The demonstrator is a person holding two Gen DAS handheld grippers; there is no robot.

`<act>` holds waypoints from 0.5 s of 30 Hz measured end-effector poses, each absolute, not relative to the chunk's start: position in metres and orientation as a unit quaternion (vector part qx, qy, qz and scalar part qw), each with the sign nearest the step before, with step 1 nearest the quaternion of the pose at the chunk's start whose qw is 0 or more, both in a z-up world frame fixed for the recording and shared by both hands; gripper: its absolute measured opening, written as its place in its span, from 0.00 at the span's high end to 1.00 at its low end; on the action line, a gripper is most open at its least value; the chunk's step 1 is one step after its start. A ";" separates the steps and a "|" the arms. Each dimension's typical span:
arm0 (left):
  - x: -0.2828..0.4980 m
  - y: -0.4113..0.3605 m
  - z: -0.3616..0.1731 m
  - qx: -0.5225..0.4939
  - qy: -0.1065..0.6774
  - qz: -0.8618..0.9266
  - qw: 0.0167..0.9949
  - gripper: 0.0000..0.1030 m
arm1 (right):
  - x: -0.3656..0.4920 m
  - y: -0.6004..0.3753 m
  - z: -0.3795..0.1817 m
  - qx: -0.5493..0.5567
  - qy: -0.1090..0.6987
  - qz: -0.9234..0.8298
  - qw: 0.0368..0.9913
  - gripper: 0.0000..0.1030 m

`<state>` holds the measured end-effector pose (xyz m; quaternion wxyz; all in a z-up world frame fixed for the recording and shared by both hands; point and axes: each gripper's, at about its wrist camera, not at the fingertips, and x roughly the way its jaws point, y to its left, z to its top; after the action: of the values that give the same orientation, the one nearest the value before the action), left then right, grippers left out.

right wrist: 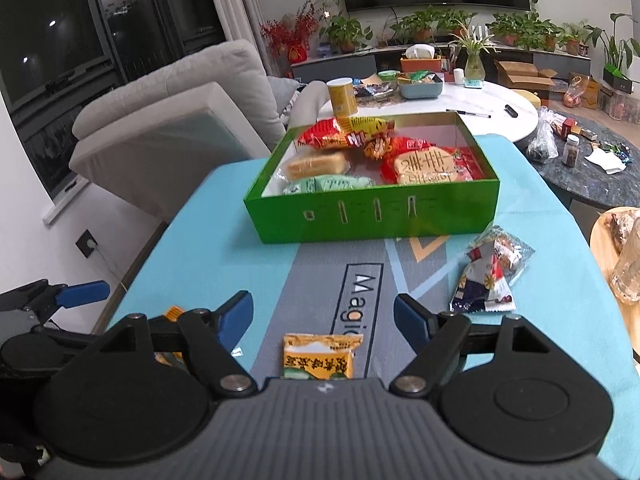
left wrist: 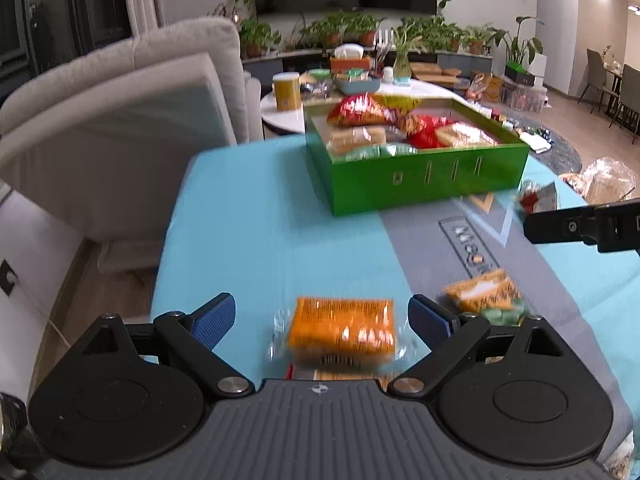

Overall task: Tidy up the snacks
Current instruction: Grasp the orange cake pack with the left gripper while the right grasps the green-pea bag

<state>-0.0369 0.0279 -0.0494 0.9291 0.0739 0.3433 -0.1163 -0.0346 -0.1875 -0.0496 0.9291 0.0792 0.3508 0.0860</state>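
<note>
Shallow green cardboard box (right wrist: 372,216) on blue mat already holds approx. six snack packs. Left outside: orange clear-wrapped snack (left wrist: 343,330) betw. wide-apart left gripper (left wrist: 322,318), untouched; yellow sachet (right wrist: 320,356) betw. apart right gripper (right wrist: 324,314); mixed-colour foil packets (right wrist: 490,276) beside box.

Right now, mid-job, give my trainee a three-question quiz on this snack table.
1. True or false: the green box is empty.
2. What lies between the left gripper fingers? A) orange packet B) yellow can C) nothing
3. Fill in: the yellow packet in front of the right gripper lies on the ___ band of the mat.

Key: 1 false; 2 A; 3 grey.
</note>
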 end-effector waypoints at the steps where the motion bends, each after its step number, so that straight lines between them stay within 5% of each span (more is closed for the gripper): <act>1: -0.038 0.029 -0.052 0.070 0.352 -0.116 0.926 0.10 | -0.034 -0.187 -0.052 0.079 0.354 0.086 0.928 0.39; 15: -0.023 0.021 -0.068 0.023 0.415 -0.167 0.894 0.10 | -0.029 -0.185 -0.080 0.073 0.395 0.075 0.913 0.39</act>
<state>-0.0231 0.0207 -0.0684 0.8941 0.0229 0.4149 -0.1671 -0.0286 -0.1852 -0.0803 0.9127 0.0729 0.3950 0.0754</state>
